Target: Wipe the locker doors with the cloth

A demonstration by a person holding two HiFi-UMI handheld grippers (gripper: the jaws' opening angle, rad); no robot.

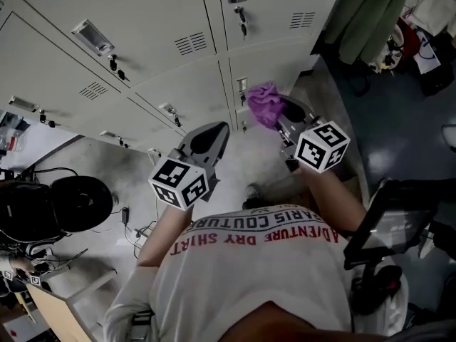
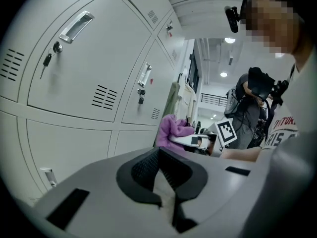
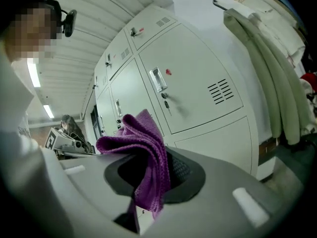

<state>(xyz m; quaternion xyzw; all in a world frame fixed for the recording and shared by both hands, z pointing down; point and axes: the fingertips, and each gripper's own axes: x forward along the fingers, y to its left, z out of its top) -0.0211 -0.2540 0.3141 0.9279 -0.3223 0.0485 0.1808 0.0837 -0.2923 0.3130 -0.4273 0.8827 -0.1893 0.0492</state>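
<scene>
Two hand-held grippers are shown raised before a bank of pale locker doors (image 1: 142,27). The right gripper (image 1: 281,120) is seen with its fingers clenched on a purple cloth (image 1: 265,104). The cloth (image 3: 143,148) is bunched above the fingers, and one fold is left hanging down between them. From the head view it is held close to a lower door just beyond the fingertips, though contact with the metal cannot be confirmed. The left gripper (image 1: 208,140) is held beside and a little behind the right one. Its fingers are pressed together in the left gripper view, with nothing caught between them (image 2: 161,175). Vented doors (image 2: 84,73) with handles and key locks are ranged ahead and to the left of those fingers, and the cloth (image 2: 173,130) is glimpsed beyond their tips. Pale garments (image 3: 267,58) are seen hung to the right of the right gripper's fingers (image 3: 153,172), past the end locker (image 3: 198,83).
</scene>
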